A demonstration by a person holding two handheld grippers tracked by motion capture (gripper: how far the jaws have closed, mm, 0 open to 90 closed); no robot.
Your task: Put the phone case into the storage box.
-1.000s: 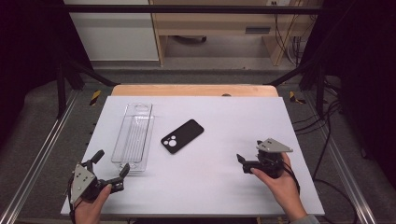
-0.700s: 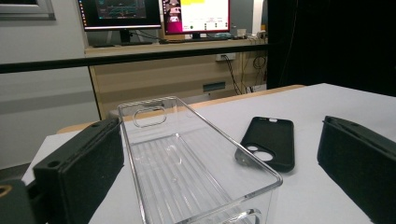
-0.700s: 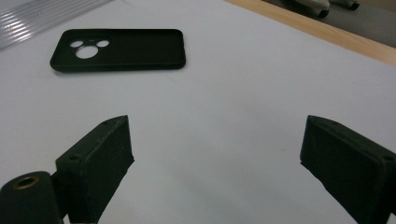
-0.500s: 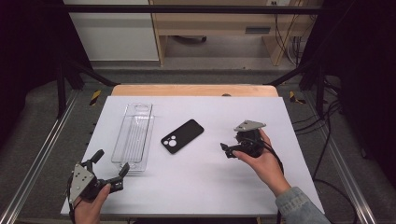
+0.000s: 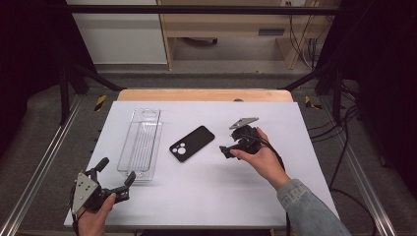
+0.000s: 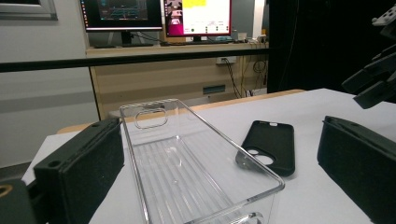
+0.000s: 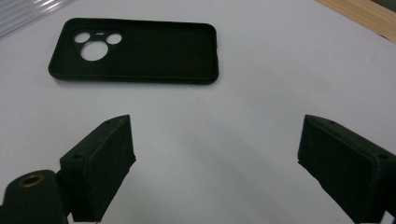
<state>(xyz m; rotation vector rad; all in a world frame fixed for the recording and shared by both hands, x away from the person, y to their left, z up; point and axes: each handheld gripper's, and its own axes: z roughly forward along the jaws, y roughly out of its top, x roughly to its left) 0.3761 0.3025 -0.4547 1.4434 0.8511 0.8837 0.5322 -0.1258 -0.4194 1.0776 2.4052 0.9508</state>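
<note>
High view: my right gripper near black phone case, jaws spread wide, empty. Case flat on white table, beside clear tray, apart. I'd approach low, straddle short edge, close slowly; thin case may slide. Left gripper open, idle at tray's near end.

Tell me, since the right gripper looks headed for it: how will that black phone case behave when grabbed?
The phone case lies flat and thin on the smooth white table, so it may slide rather than lift if nudged. It looks like an empty shell with open camera holes, so probably light and somewhat bendy. The right gripper is open, short of it.
</note>
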